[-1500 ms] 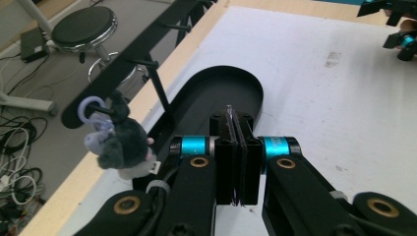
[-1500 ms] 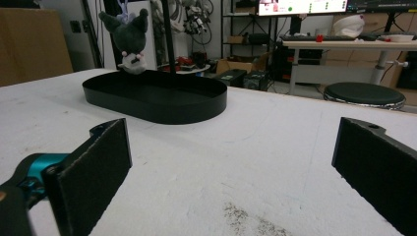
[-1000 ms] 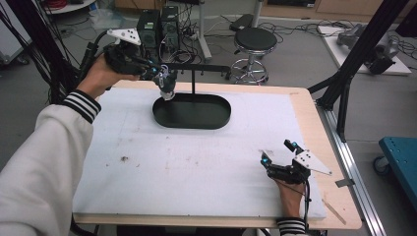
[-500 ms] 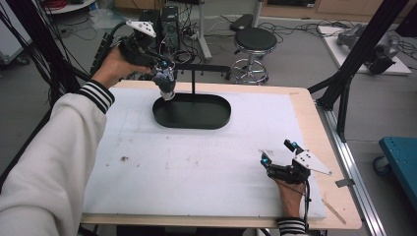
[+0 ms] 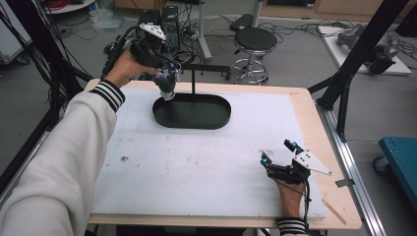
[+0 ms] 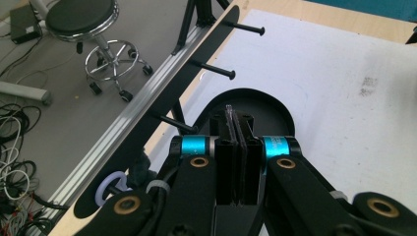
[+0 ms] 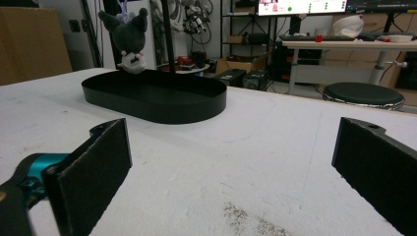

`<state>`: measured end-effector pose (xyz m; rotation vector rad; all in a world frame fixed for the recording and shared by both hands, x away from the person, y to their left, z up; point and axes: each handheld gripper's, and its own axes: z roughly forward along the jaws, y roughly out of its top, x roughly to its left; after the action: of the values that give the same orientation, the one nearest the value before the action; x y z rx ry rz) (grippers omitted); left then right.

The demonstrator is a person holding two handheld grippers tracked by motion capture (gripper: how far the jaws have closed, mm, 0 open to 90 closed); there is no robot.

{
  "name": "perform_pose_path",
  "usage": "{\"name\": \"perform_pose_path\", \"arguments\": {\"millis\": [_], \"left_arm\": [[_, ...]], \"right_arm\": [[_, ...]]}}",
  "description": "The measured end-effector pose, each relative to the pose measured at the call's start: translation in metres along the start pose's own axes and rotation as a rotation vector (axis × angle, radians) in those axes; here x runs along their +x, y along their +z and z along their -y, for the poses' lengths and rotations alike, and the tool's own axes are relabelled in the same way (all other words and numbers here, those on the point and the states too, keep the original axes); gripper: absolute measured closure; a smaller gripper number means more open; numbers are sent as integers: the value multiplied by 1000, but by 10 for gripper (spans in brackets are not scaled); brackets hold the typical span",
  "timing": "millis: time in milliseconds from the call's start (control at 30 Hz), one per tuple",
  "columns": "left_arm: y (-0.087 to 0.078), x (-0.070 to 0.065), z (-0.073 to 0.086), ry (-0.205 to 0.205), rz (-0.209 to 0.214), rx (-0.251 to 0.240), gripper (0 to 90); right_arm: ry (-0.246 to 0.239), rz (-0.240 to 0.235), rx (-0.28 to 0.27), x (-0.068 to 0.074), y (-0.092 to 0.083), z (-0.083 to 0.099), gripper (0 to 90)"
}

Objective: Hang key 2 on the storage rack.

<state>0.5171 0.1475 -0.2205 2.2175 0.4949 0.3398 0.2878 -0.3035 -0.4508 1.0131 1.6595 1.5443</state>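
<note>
left gripper (image 5: 167,84) clamped on a plush (image 5: 166,88) dangling just below it, over the tray (image 5: 193,121); soft and light, best pinched by its loop. right gripper (image 5: 278,156) gapes empty.

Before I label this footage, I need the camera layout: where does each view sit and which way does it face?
High view: above the person's side, looking forward and down on the white table; both forearms and both grippers show.
Left gripper view: rides the left gripper, looking along its shut jaws at the peg rail.
Right gripper view: rides the right gripper, low over the table, between its open jaws.
All three share the black tray.
</note>
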Motion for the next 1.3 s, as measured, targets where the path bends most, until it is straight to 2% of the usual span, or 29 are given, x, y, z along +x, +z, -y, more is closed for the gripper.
{"name": "perform_pose_path", "arguments": {"millis": [833,1000,1300], "left_arm": [[32,8,6,-17,14,44,881],[36,9,7,-9,14,55,881],[38,12,9,-22,11,55,881]], "right_arm": [[-11,-1,-7,-2,0,0,7],[-13,1,-7,-2,0,0,7],[-13,1,-6,-2,0,0,7]]}}
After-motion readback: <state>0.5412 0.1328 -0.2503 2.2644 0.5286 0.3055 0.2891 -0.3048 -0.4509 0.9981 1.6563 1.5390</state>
